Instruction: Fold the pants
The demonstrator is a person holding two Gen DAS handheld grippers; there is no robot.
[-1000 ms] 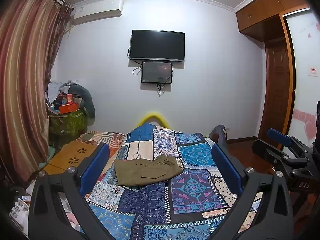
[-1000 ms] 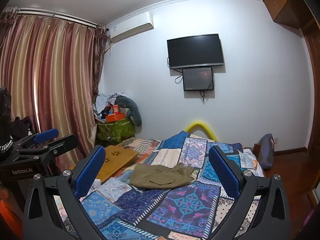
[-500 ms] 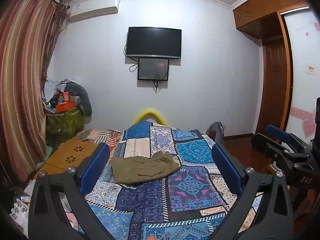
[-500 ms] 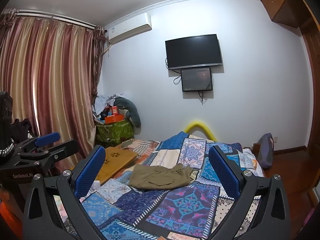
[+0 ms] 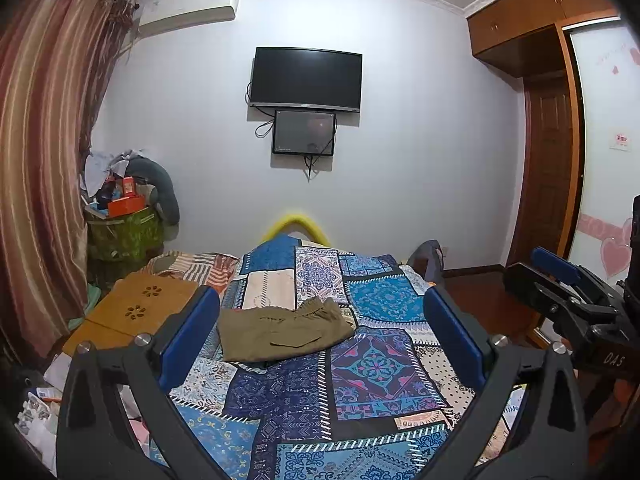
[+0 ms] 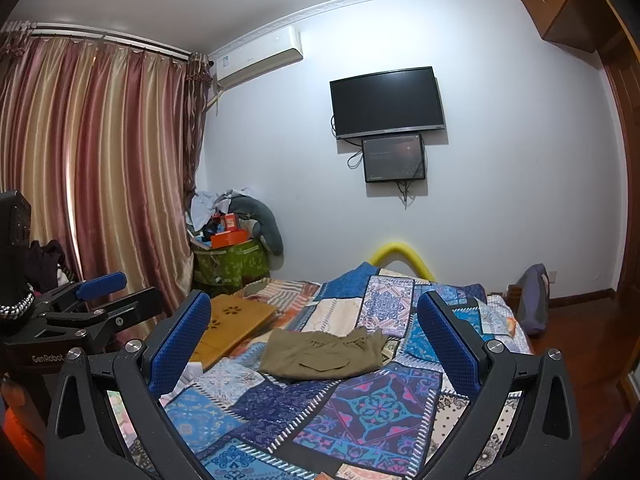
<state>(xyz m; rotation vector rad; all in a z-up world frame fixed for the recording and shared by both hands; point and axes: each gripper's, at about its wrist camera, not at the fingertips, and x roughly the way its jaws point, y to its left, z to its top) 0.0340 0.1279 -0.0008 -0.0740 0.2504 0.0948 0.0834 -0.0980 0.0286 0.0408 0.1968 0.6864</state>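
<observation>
Both our grippers, left gripper (image 5: 322, 330) and right gripper (image 6: 314, 340), hang spread and empty; pants (image 5: 282, 330) at 12 o'clock lie folded on the quilt (image 5: 360, 396), apparently finished.

Left tongs (image 5: 320, 328): view tilting slightly upward and rightward; pants (image 5: 282, 332) sitting lower in frame. Right tongs (image 6: 316, 340): drifting marginally.

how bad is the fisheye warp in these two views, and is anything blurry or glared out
Left wrist view: strong barrel warp, curtain and door frame bow inward, corners black; pants sharp. Right wrist view: same bowing, ceiling moulding curves; pants sharp, faint reflection on the small screen, no washout.
</observation>
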